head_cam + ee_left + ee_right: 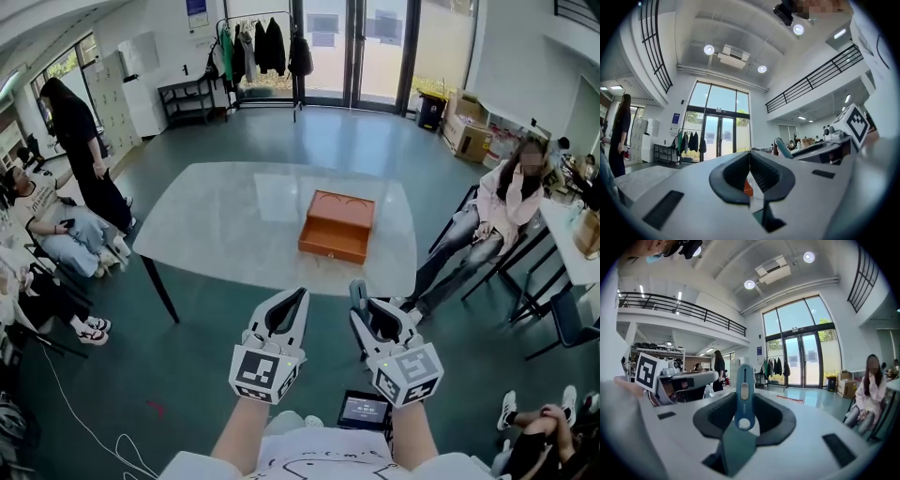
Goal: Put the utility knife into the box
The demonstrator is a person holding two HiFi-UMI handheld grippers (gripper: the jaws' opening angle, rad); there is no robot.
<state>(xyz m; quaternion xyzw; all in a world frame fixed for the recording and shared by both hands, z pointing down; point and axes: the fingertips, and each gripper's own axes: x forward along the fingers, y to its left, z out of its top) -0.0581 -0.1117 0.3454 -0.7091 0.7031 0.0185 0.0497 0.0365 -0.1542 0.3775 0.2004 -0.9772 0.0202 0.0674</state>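
Observation:
An orange box [337, 227] lies open on the pale marble table [216, 216], right of its middle. Both grippers hang over the floor, short of the table's near edge and apart from the box. My right gripper [366, 309] is shut on a blue utility knife [357, 292], which stands upright between its pads [765, 414]; in the right gripper view the utility knife [744, 390] pokes out past the tips. My left gripper [300, 294] is shut, its tips meeting with nothing between them. In the left gripper view a sliver of the box [747, 187] shows behind the left gripper [750, 153].
One person [80, 141] stands and others [47, 225] sit left of the table. Another person [497, 211] sits close to its right edge, by a dark desk [562, 244]. A clothes rack [258, 47] and cardboard boxes [469, 131] stand at the back.

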